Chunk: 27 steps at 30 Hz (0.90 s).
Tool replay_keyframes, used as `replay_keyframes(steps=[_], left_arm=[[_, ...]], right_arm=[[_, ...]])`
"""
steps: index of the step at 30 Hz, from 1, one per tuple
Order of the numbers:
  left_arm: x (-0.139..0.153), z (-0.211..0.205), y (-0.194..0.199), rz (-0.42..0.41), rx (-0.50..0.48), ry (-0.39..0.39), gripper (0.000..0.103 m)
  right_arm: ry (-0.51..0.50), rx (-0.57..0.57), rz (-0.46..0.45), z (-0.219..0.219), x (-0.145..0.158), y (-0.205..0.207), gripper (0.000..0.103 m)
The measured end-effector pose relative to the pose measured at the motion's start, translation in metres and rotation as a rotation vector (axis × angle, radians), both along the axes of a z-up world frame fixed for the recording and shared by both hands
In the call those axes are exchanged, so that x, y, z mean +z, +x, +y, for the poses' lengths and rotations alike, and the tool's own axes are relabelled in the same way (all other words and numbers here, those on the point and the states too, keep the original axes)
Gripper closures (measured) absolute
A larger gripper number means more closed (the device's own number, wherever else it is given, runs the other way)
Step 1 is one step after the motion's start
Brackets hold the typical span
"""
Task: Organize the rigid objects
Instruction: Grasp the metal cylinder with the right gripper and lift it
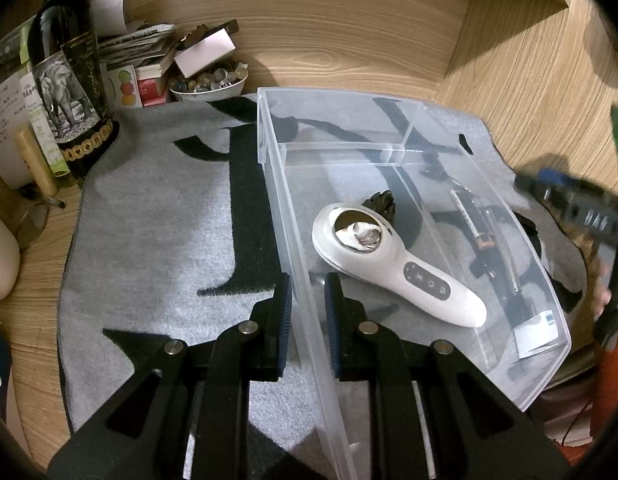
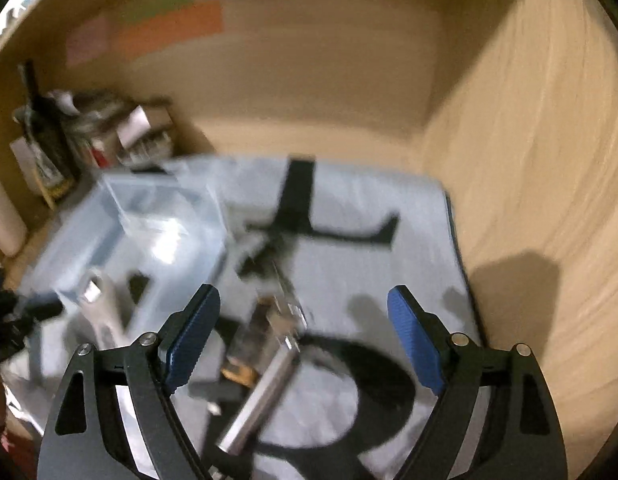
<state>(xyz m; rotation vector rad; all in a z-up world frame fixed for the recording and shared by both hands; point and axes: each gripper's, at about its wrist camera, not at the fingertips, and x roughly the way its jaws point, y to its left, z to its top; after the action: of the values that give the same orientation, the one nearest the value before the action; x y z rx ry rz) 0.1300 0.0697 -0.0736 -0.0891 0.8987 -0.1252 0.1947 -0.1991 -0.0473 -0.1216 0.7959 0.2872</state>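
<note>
left gripper fingers clamped on near wall of clear bin | right gripper fingers spread wide, holding nothing, above gray mat | inside bin: white handheld device, black pinecone-like piece touching behind it, slim pen-like items beside | far: wine bottle, bowl on table

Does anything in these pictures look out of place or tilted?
Yes. The clear plastic box looks tilted, and the left gripper straddles its near wall. The white handheld device lies diagonally inside, beside a small dark object. The right wrist view is blurred, so the items under the open right gripper cannot be judged.
</note>
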Motion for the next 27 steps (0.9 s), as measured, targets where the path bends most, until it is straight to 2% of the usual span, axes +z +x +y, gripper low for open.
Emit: replay_keyframes(steps=[3, 7, 9, 11, 12, 13, 14, 16, 22, 27], left_arm=[[0.000, -0.001, 0.000, 0.000, 0.001, 0.007, 0.087], [0.000, -0.003, 0.000, -0.003, 0.005, 0.016, 0.087], [0.000, -0.004, -0.001, -0.004, 0.007, 0.019, 0.087], [0.000, -0.004, -0.001, -0.004, 0.008, 0.020, 0.087], [0.000, -0.004, -0.001, -0.004, 0.007, 0.020, 0.087], [0.000, -0.004, -0.001, -0.004, 0.007, 0.020, 0.087], [0.000, -0.005, -0.001, -0.004, 0.008, 0.022, 0.087], [0.001, -0.004, -0.001, -0.004, 0.009, 0.024, 0.087], [0.001, -0.004, -0.002, -0.004, 0.010, 0.024, 0.087], [0.001, -0.004, -0.002, -0.005, 0.010, 0.024, 0.087]], right_arm=[[-0.012, 0.008, 0.076, -0.006, -0.025, -0.004, 0.019], [-0.066, 0.040, 0.112, -0.003, -0.044, -0.016, 0.024], [-0.075, 0.059, 0.123, -0.004, -0.051, -0.020, 0.033], [-0.086, 0.072, 0.141, -0.003, -0.055, -0.021, 0.054], [-0.093, 0.077, 0.145, -0.002, -0.057, -0.020, 0.055], [-0.087, 0.082, 0.135, -0.002, -0.056, -0.022, 0.062], [-0.091, 0.083, 0.128, -0.001, -0.055, -0.022, 0.073], [-0.096, 0.087, 0.122, 0.000, -0.052, -0.021, 0.088], [-0.077, 0.058, 0.085, -0.003, -0.041, -0.019, 0.089], [-0.026, 0.055, 0.030, -0.005, -0.017, -0.021, 0.089]])
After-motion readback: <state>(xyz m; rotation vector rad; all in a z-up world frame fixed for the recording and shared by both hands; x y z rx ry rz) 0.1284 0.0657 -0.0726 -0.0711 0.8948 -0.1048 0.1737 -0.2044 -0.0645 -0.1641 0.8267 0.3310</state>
